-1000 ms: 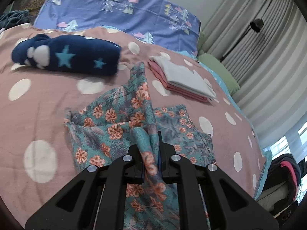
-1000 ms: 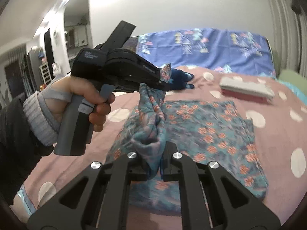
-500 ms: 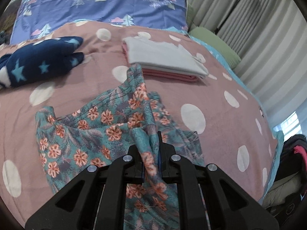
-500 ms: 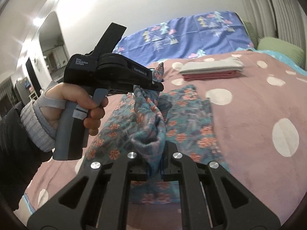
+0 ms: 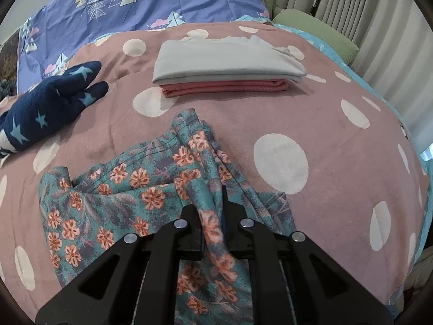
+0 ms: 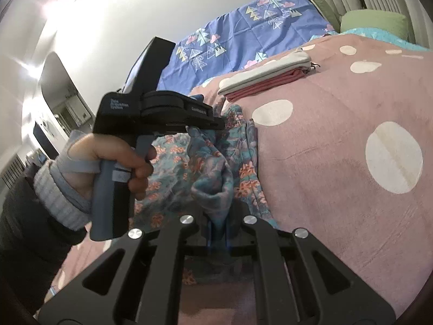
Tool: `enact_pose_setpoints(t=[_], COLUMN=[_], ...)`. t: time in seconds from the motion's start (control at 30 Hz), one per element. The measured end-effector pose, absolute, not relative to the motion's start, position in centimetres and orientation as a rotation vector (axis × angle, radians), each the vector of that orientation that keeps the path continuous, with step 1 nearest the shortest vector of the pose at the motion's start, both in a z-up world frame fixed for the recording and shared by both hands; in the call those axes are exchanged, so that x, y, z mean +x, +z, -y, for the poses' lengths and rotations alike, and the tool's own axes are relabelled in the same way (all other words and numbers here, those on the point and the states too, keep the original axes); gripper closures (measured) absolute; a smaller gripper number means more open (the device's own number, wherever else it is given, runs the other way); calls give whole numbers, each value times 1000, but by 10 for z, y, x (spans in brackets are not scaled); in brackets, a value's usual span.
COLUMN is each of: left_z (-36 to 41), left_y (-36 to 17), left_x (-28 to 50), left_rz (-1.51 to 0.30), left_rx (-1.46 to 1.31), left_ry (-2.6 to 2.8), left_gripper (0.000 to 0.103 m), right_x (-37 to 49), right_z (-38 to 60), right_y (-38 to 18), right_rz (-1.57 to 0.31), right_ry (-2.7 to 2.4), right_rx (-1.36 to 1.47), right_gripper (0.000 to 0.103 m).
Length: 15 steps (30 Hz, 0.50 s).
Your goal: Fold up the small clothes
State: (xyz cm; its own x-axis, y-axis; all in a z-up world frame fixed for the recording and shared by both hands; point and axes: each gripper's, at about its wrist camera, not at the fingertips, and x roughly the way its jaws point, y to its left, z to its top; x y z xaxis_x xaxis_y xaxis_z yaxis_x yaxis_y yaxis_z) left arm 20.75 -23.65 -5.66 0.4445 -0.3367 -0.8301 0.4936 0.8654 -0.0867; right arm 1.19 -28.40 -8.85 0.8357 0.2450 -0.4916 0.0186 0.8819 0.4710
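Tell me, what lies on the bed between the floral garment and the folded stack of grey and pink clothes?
Nothing: in the left wrist view only bare pink dotted blanket separates the floral garment from the folded stack.

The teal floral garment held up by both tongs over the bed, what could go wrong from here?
1. The teal floral cotton garment is bunched and twisted where the left tongs and right tongs pinch it, so a fold laid now may set creases.
2. Each grip holds only a narrow pinch of cloth, so a tug could pull it free.
3. Its far edge lies near the folded grey and pink stack; swinging it forward might nudge that.
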Motion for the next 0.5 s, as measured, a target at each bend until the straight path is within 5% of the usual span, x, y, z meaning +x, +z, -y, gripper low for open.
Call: enact_pose_setpoints(t=[0.27,0.5], left_z=[251,237], left_y=[-58,-36], left_x=[200,170], left_rz=[-964,-892], left_rx=[239,223], left_ry=[-517,-584], left_gripper=[92,49], right_x=[7,6], right_z=[288,287], right_y=[-90,-91], right_rz=[-563,-580], right_ry=[116,104], right_rx=[501,496], right_gripper=[97,97])
